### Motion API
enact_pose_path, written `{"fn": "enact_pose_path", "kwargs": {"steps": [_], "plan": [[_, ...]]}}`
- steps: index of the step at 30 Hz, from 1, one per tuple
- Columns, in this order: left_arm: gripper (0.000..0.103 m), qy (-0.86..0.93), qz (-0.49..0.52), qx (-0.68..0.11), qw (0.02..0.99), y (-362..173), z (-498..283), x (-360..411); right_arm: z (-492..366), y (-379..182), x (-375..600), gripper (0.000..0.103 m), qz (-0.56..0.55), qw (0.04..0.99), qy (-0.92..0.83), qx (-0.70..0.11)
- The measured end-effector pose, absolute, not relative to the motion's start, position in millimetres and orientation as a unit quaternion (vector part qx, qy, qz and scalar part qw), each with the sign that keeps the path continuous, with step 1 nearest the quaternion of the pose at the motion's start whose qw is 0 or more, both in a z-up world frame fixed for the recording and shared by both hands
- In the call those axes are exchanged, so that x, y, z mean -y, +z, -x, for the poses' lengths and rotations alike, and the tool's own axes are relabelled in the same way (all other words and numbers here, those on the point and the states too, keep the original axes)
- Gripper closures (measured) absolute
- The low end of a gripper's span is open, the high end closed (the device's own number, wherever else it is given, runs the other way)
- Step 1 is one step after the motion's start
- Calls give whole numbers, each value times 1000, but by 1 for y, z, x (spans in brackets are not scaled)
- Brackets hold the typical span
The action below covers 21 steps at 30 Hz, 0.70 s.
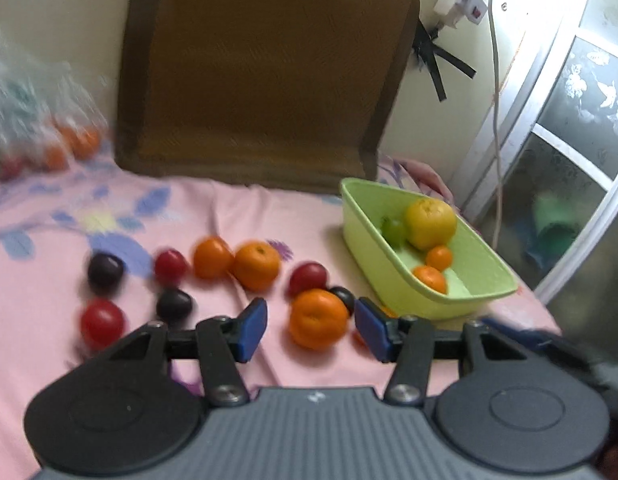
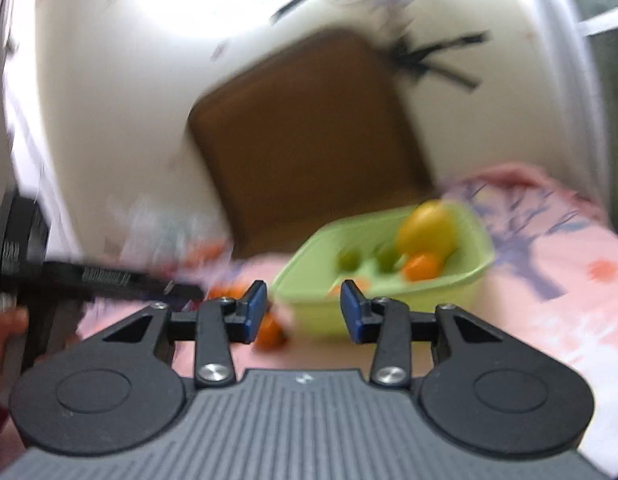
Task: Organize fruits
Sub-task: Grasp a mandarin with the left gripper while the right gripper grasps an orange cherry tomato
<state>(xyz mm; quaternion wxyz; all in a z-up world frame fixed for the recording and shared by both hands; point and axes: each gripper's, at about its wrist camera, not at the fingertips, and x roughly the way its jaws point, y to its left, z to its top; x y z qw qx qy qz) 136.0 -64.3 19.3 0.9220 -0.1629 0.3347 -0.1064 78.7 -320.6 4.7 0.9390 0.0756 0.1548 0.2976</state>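
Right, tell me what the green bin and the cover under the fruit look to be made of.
Green bin: likely moulded plastic, matte to slightly glossy; thin uniform walls, rounded rim, one even lime colour. Cover: soft woven fabric, matte; it creases and carries a printed floral pattern on pink. The blur leaves finer texture open.

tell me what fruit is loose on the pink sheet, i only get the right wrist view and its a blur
Observer: Beside the light green plastic tub, orange mandarins, round red fruits and dark purple round fruits lie on the pink floral sheet.
Operator: is the left tool on one yet
Observer: No. The left tool is open, with a large orange mandarin between its blue pads, which are not pressing it.
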Motion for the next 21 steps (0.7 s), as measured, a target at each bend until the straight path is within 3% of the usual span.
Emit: {"fn": "enact_pose_path", "kwargs": {"steps": [6,7,9,12,14,21], "plan": [[47,-105,159,-343,920,5,-144,75,-101,-11,263,58,-29,919,306,-247],[49,-99,159,-345,920,3,-146,75,-103,-11,257,57,-25,920,298,-254],[67,-90,161,-344,921,-2,-147,74,-111,-12,250,57,-27,917,299,-262],[68,-95,180,-343,917,-5,-145,67,-123,-13,240,59,-30,917,294,-268],[68,-94,180,-342,917,-3,-138,63,-128,-14,232,69,-24,917,291,-272],[68,-139,151,-332,921,8,-82,71,-96,-12,250,69,-28,918,304,-254]]}}
